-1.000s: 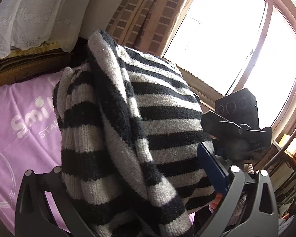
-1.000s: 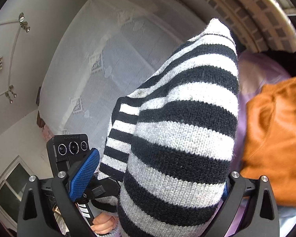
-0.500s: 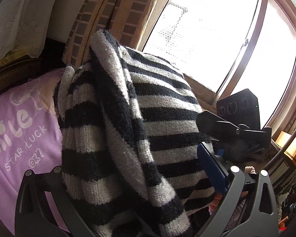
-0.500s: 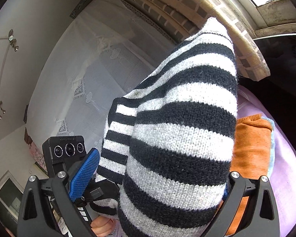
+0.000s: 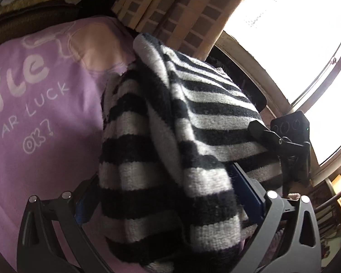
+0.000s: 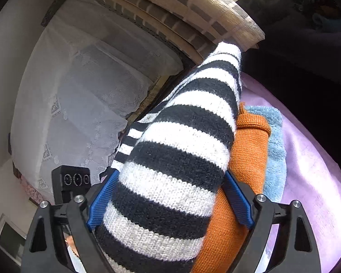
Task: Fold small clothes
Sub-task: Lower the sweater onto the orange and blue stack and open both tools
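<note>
Over the purple bed sheet (image 5: 45,118) both tools now sit lower than a second ago: the window filled much of the left view then, while the printed sheet fills its left half now, and in the right view the wall has given way to a stack of an orange knit (image 6: 245,154) on a blue towel (image 6: 275,145) lying on the bed. The striped sweater (image 5: 170,150) hangs bunched between the two tools, off the sheet as far as can be seen.

The right tool (image 6: 170,204) has just been closing its jaws with the sweater between them; in its own view both blue pads (image 6: 237,201) now press the bundle's sides, where before they stood clear of it. It is clenched on the sweater. The left tool (image 5: 168,204) has the thick bundle between its wide-set fingers too; its right pad lies against the knit, but the left pad looks a little clear of the folds, so I cannot tell whether it grips or merely cradles.

My reading is that the folded sweater is being carried down toward the stack, just beside the orange knit from the right tool's view. Folding looks finished for this piece; placing it squarely remains. The bundle is soft and loose, so a fold could slip open when let go.
</note>
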{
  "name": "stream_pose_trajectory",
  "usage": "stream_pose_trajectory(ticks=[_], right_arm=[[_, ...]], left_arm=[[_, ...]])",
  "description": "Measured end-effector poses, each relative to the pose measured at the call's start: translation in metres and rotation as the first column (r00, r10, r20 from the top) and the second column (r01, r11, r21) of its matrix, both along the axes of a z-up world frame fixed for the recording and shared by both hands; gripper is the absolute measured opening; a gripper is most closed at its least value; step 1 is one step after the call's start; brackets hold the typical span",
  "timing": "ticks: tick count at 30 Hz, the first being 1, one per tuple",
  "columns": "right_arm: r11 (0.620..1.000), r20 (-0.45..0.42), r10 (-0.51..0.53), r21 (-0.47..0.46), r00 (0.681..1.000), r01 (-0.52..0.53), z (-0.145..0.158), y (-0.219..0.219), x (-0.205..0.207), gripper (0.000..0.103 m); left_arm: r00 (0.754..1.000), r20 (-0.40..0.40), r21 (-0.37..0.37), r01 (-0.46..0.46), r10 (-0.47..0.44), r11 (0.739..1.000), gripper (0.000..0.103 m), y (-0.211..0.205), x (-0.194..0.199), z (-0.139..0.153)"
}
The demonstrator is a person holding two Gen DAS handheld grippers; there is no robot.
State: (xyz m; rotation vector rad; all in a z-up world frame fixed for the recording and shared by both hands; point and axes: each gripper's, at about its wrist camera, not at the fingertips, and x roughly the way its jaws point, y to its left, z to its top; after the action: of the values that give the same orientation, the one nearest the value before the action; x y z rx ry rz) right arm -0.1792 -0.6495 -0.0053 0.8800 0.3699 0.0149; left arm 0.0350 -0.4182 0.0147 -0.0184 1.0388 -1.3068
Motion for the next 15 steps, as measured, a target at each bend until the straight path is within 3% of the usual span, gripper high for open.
stream_pose_trajectory(ticks=[2,9,11,15], right_arm=[[1.0,0.008,-0.009,-0.019,1.0,0.009,-0.002,0.004,-0.003,0.089],[0.998,-0.012,-0.025,-0.065,1.0,0.024,0.007,0.015,-0.003,0.09],[0.993,-0.054,-0.073,-0.099,0.996,0.068,0.018,0.022,-0.005,0.094],[0.973,-0.124,-0.184,-0.166,0.975,0.163,0.032,0.04,-0.023,0.1]], left_arm=[[0.998,-0.063,-0.019,0.015,-0.016,1.0,0.099,0.002,0.006,-0.011],[0.999,0.013,-0.013,-0.031,0.031,0.999,0.099,0.01,-0.009,-0.005],[0.997,0.053,-0.007,-0.057,0.057,0.998,0.099,0.015,-0.011,0.004],[0.969,0.226,0.001,-0.101,0.099,0.995,0.098,0.036,-0.035,0.026]])
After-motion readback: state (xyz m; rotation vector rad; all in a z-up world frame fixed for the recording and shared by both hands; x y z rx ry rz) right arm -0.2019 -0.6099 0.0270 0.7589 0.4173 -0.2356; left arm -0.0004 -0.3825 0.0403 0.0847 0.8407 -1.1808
